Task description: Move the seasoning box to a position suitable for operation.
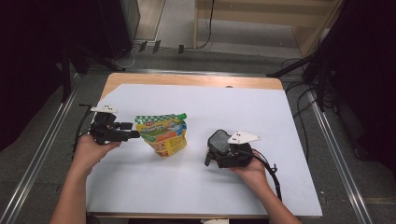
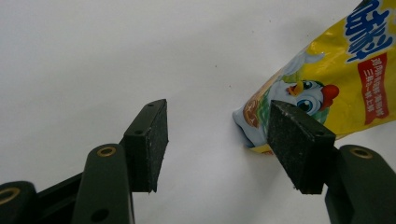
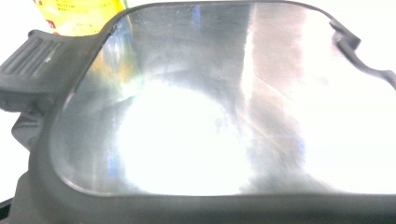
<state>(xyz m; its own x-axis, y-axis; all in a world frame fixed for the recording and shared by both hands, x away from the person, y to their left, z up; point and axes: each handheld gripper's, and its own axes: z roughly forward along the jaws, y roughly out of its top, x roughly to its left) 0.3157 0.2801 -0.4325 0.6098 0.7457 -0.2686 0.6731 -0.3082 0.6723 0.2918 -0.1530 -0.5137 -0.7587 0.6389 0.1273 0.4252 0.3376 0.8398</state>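
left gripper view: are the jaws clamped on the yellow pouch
No, the left gripper stands open, and the yellow pouch lies beyond one pad, not between them.

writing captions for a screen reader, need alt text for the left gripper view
The left gripper stands open over a white table surface, its two black jaws rising from the bottom edge. Past the right-hand jaw lies a yellow spouted food pouch printed with a cartoon chick, its lower corner showing in the gap, not yet gripped.

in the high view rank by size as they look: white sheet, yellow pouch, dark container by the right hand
1. white sheet, by far the largest
2. yellow pouch
3. dark container, smallest as it looks, though the right gripper hides part of it
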